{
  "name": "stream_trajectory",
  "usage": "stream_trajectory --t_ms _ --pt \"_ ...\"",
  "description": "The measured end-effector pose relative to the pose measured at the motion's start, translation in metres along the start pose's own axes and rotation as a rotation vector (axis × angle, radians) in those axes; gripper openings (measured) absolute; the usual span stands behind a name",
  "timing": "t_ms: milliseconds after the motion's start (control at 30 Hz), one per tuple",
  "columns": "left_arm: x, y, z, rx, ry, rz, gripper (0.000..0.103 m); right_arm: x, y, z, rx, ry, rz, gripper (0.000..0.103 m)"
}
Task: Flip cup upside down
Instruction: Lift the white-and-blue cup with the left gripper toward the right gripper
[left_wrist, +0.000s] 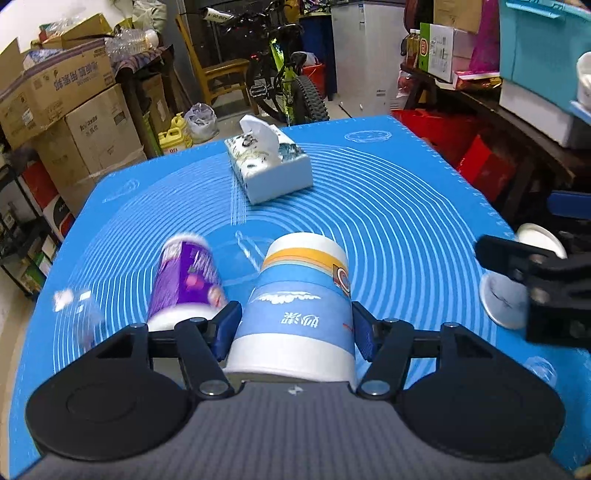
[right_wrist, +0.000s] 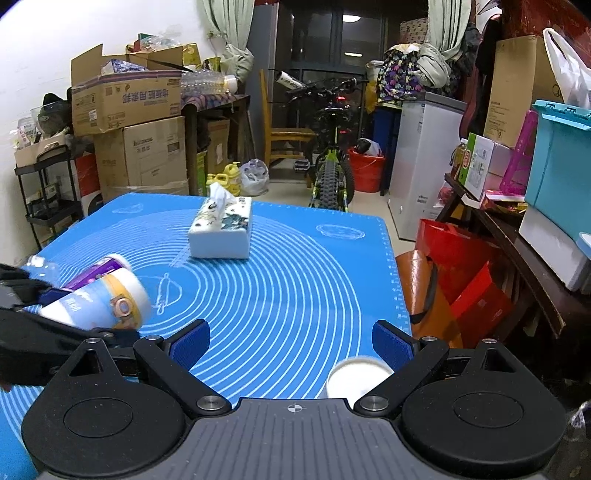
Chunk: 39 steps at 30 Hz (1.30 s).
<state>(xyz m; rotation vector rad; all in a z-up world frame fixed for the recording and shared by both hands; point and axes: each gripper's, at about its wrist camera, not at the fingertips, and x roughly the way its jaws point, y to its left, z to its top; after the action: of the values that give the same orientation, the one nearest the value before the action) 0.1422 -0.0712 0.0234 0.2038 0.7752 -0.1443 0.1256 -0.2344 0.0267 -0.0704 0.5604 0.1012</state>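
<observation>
One blue-and-white paper cup (left_wrist: 299, 310) is pinched, tilted, by the left gripper (left_wrist: 293, 326); the purple cup (left_wrist: 188, 280) just beside could be knocked. The right gripper (right_wrist: 291, 343) is spread, empty.

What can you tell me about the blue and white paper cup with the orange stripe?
The blue and white paper cup with the orange stripe is a tapered, printed cup with a white cloud design, Chinese characters and a round emblem. The left tool grips it between blue pads, one on each side. From the right tool's view it lies tilted nearly on its side, lifted above the blue silicone mat with white rings. A blurred purple cup sits close beside it; whether they touch is unclear.
</observation>
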Motion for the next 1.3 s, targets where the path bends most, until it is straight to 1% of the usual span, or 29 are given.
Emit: stream_trajectory --t_ms 133,333,433,567,667,733,800,900,1000,1300 --pt "-0.009 0.002 -0.022 -0.027 0.018 0.002 0.064 -0.013 0.005 -0.009 -0.002 0.014 0.003 0.095" --pt "-0.002 0.002 -0.053 -0.092 0.062 -0.019 0.064 -0.027 0.016 -0.022 -0.014 0.034 0.008 0.095" --pt "0.0 -0.001 -0.061 -0.099 0.055 -0.009 0.064 -0.031 0.022 -0.029 -0.022 0.049 0.011 0.095" --pt "0.002 -0.004 -0.066 -0.102 0.06 -0.023 0.065 -0.033 0.029 -0.035 -0.028 0.065 0.011 0.095" --pt "0.002 -0.006 -0.07 -0.098 0.06 -0.007 0.065 -0.033 0.032 -0.038 -0.028 0.076 0.01 0.095" --pt "0.001 -0.006 -0.073 -0.097 0.063 -0.009 0.069 -0.033 0.032 -0.039 -0.027 0.081 0.009 0.095" --pt "0.001 -0.006 -0.074 -0.1 0.064 -0.003 0.083 -0.032 0.032 -0.04 -0.026 0.087 0.01 0.095" --pt "0.001 -0.004 -0.074 -0.114 0.07 0.006 0.095 -0.031 0.031 -0.041 -0.025 0.092 0.008 0.095" --pt "0.003 -0.002 -0.075 -0.132 0.088 -0.005 0.096 -0.031 0.03 -0.041 -0.023 0.094 0.007 0.095" --pt "0.0 -0.002 -0.076 -0.123 0.081 0.008 0.096 -0.031 0.029 -0.042 -0.022 0.095 0.007 0.095"
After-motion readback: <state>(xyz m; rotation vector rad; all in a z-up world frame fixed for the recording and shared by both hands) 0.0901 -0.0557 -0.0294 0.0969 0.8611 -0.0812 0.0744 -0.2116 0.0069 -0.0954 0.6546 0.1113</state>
